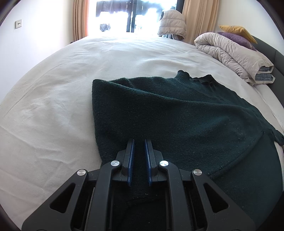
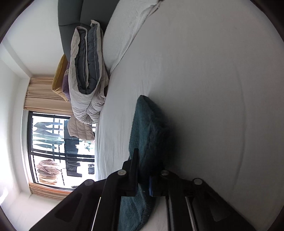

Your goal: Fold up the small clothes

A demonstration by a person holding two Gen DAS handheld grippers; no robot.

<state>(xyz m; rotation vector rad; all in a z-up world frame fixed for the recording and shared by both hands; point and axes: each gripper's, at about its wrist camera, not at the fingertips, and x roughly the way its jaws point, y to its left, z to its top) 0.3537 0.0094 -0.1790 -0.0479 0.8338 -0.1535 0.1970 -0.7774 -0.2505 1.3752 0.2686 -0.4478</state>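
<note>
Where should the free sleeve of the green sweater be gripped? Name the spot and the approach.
Grip the cuff end of the sleeve; it sticks out past the sweater onto the bed sheet. Come in low from the open sheet beyond it, so only the sleeve's layers are pinched.

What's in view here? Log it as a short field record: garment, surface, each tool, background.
garment: dark green knit sweater, spread on the bed, one side folded over
surface: white bed sheet
left tool: fingers close together with sweater fabric between them
right tool: rolled sideways, closed on a sweater fold
background: rolled duvet, yellow pillow, purple pillow, window
</note>
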